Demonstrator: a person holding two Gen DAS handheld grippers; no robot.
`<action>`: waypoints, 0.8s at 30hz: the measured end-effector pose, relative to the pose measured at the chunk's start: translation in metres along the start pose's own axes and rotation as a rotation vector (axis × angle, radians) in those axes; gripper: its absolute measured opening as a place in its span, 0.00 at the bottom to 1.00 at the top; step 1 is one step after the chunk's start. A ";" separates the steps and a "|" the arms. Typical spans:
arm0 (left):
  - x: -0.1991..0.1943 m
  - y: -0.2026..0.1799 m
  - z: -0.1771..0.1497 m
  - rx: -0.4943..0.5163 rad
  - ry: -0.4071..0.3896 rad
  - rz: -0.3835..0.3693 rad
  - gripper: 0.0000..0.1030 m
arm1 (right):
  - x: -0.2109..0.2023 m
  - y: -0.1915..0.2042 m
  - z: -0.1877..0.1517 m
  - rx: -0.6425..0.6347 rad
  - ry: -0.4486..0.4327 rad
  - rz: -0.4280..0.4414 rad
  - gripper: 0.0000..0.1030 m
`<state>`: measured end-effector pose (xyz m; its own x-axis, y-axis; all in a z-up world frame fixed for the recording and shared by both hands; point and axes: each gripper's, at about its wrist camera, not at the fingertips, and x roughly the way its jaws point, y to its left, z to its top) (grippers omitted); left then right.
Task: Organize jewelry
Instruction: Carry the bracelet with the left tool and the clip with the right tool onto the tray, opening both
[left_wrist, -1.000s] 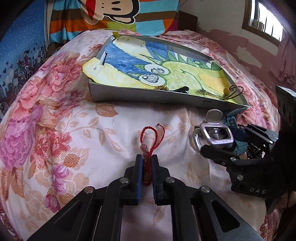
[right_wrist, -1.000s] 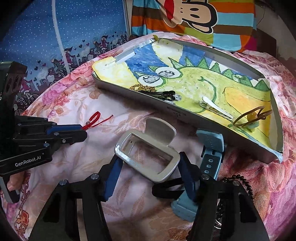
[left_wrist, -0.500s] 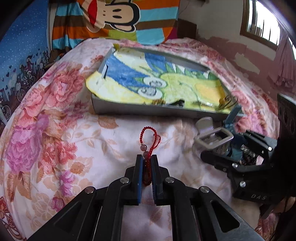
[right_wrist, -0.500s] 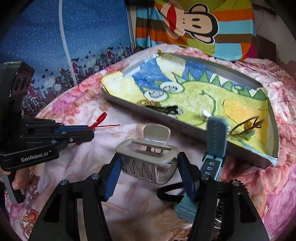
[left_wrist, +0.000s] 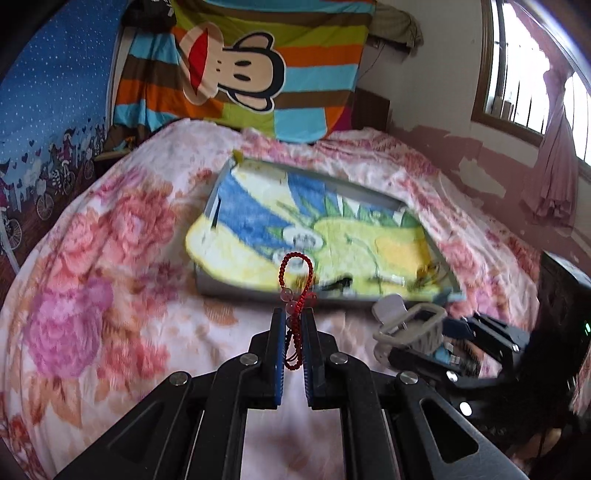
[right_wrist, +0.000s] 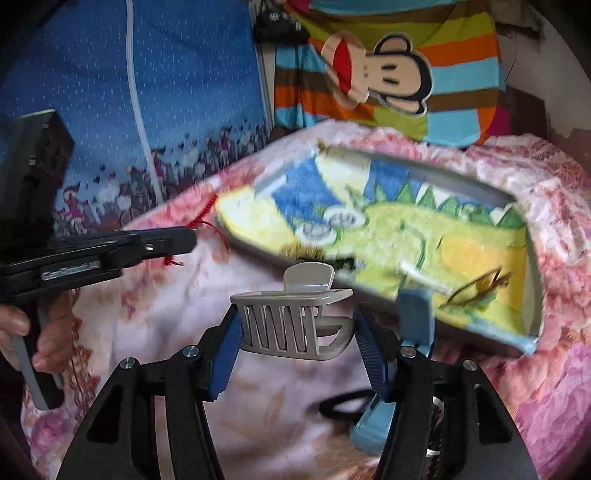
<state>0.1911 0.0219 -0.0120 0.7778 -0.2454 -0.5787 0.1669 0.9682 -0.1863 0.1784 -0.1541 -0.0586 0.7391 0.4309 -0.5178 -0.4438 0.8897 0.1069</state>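
Floral bedding covers the work surface; a striped monkey cloth hangs at the head of the bed. On the bedding sits a shallow grey tray lined with a crayon drawing. Small items lie along its near edge, including a black clip and a white clip; motion blur prevents closer identification.

Left gripper: clamped on a red bead bracelet. The bracelet is clear of the bedding. Its loop projects forward past the fingertips and a short length hangs between the pads. Position: just short of the tray's near wall.

Right gripper: jaws stand wide, closed against the two ends of a grey claw clip, which is clear of the bedding, in front of the tray. A blue watch strap stands beside the right finger; whether it is caught in the grip cannot be determined.

Handling, as judged from these views:
- Bracelet: light, limp, strung on cord. It will swing and sag. Grip across a bunched section of beads, as now, not a single strand. Round beads can roll out of flat pads.
- Claw clip: rigid, smooth plastic, light, sprung. Grip across the body ends. Excess force may crack the teeth or open the hinge.

Both items appear to be in transit to the tray.
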 end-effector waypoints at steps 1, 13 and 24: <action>0.001 0.000 0.004 -0.008 -0.010 -0.002 0.08 | -0.002 -0.001 0.003 0.008 -0.015 -0.008 0.53; 0.069 -0.002 0.045 -0.071 0.055 0.035 0.08 | 0.023 -0.047 0.035 0.126 -0.024 -0.132 0.53; 0.095 0.003 0.040 -0.108 0.121 0.026 0.08 | 0.052 -0.056 0.026 0.155 0.086 -0.156 0.53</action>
<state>0.2897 0.0029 -0.0360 0.7011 -0.2309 -0.6746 0.0768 0.9651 -0.2505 0.2545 -0.1776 -0.0697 0.7439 0.2776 -0.6079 -0.2395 0.9600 0.1454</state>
